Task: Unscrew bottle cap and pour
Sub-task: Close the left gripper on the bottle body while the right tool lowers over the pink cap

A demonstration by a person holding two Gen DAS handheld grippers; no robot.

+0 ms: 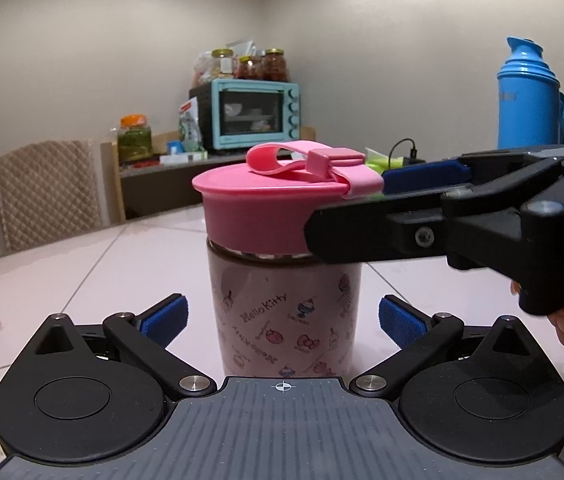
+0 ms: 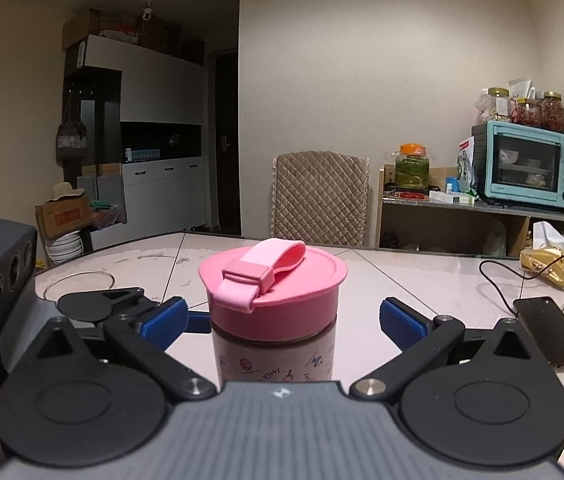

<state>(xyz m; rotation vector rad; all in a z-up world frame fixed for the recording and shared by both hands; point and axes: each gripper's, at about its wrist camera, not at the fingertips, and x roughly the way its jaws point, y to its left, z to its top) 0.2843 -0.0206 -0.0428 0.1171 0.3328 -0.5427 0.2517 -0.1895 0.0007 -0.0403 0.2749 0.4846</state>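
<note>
A pink Hello Kitty bottle (image 1: 284, 312) with a pink screw cap (image 1: 261, 208) and strap loop stands upright on the white table. My left gripper (image 1: 284, 316) is open, its blue pads either side of the bottle body, apart from it. My right gripper (image 2: 284, 320) is open around the cap (image 2: 273, 296), pads level with the cap but clear of it. In the left wrist view the right gripper's fingers (image 1: 366, 236) reach in from the right at cap height. In the right wrist view the left gripper (image 2: 185, 322) shows at the left behind the bottle.
A blue thermos (image 1: 530, 96) stands at the far right. A glass bowl (image 2: 77, 284) sits on the table at the left. A black phone (image 2: 550, 328) with cable, a tissue pack and snack bag lie at the right. A padded chair (image 2: 320, 196) and a shelf with a teal oven (image 2: 530, 164) stand behind.
</note>
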